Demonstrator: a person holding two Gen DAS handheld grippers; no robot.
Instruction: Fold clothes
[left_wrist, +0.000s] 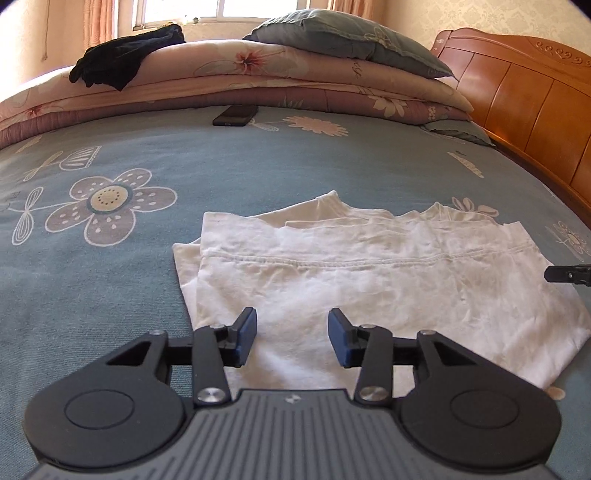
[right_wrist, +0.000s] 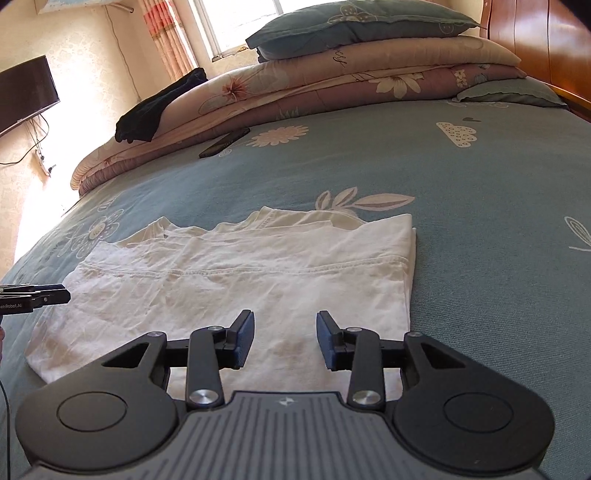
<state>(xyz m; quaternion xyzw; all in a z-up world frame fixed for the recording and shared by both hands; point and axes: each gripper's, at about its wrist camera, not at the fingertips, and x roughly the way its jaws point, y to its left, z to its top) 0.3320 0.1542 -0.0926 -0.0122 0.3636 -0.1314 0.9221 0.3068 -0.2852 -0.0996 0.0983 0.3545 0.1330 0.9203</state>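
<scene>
Though the bed (left_wrist: 258, 162) also carries stacked quilts (left_wrist: 295, 81) with a dark garment (left_wrist: 122, 62) draped over them, the piece in hand is the white shirt (left_wrist: 369, 280), lying near the front edge, doubled over so its hem seam runs across the top layer and the collar shows behind. I judge it partly folded; a further fold could make it compact. The left claw (left_wrist: 291, 341) and right claw (right_wrist: 285, 339) hover over it, both released, grasping nothing
</scene>
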